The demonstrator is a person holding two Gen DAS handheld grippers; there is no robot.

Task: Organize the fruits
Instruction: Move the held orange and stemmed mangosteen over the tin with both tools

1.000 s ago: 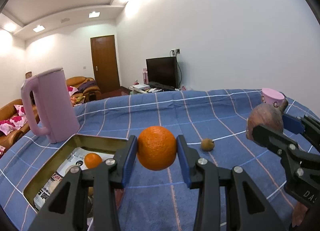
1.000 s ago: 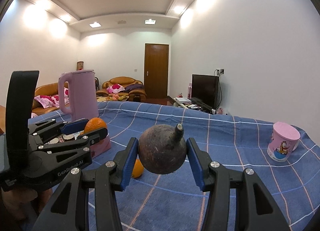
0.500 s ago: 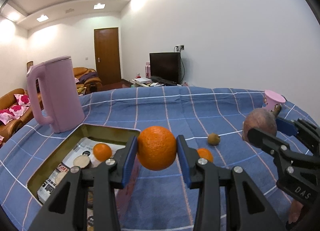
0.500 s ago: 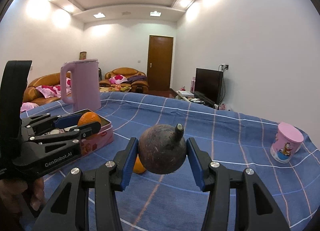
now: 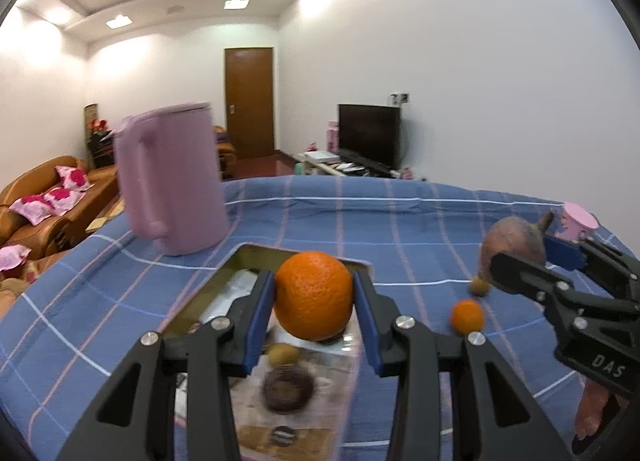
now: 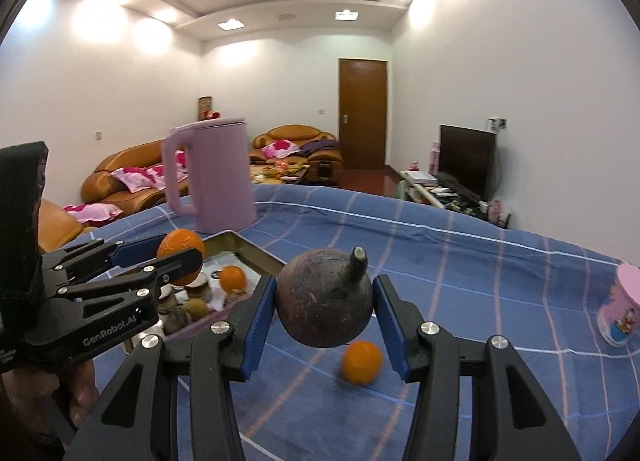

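- Orange, round and glossy (image 5: 313, 295), sits clamped in the left gripper (image 5: 314, 297), over the near end of the gold-rimmed metal tray (image 5: 304, 252).
- Dark brown stemmed round fruit (image 6: 325, 299) is pinched by the right gripper (image 6: 326, 307); that tray (image 6: 248, 247) lies left, so the left hand is nearer.

Pink kettle (image 5: 176, 177), pink cup (image 6: 620, 311)

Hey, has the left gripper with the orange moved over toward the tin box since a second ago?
Yes. The left gripper and its orange now hang over the tin box; a second ago the box lay off to their left.
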